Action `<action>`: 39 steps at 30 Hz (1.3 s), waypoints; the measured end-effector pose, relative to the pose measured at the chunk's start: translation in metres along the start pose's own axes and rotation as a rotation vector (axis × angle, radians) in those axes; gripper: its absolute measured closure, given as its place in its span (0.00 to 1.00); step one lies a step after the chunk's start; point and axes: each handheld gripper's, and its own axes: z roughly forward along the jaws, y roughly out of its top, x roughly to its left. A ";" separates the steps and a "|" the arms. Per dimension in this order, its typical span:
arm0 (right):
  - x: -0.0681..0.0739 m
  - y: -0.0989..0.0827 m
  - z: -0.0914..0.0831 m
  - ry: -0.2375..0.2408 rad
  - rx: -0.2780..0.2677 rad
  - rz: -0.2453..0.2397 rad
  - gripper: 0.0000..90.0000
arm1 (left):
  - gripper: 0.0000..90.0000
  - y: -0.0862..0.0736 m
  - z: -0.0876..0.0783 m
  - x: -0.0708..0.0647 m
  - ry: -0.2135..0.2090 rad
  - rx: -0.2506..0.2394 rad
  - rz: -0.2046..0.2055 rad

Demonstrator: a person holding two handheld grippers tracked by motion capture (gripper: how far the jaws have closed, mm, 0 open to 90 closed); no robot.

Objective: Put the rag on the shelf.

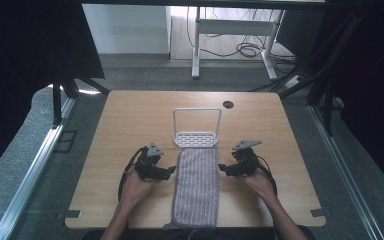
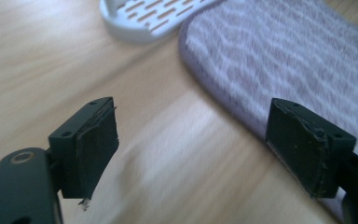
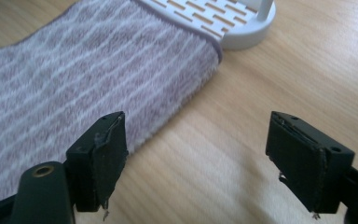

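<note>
On the desk point(image 1: 130, 120) we flank the towel point(image 1: 196, 185) lying flat below the rack point(image 1: 196, 138), both grippers' point(image 1: 171, 170) point(image 1: 220, 167) jaws wide and empty, and pinching one layer's edge may drag it askew.

In the high view the towel point(image 1: 196, 186) runs off the table's point(image 1: 130, 115) near edge, and we lose our forearms at the bottom border. In both gripper views the frame crops the rack point(image 2: 149, 18), and the towel partly covers its base.
</note>
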 end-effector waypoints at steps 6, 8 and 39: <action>0.001 0.016 0.011 0.001 -0.006 -0.003 0.31 | 0.24 0.015 0.020 0.000 -0.012 -0.002 0.018; 0.002 0.019 0.016 -0.005 -0.001 -0.005 0.34 | 0.25 0.019 0.025 -0.001 -0.008 -0.010 0.029; 0.013 0.021 0.041 0.064 0.033 -0.061 0.93 | 0.85 0.031 0.054 -0.010 -0.115 0.080 0.026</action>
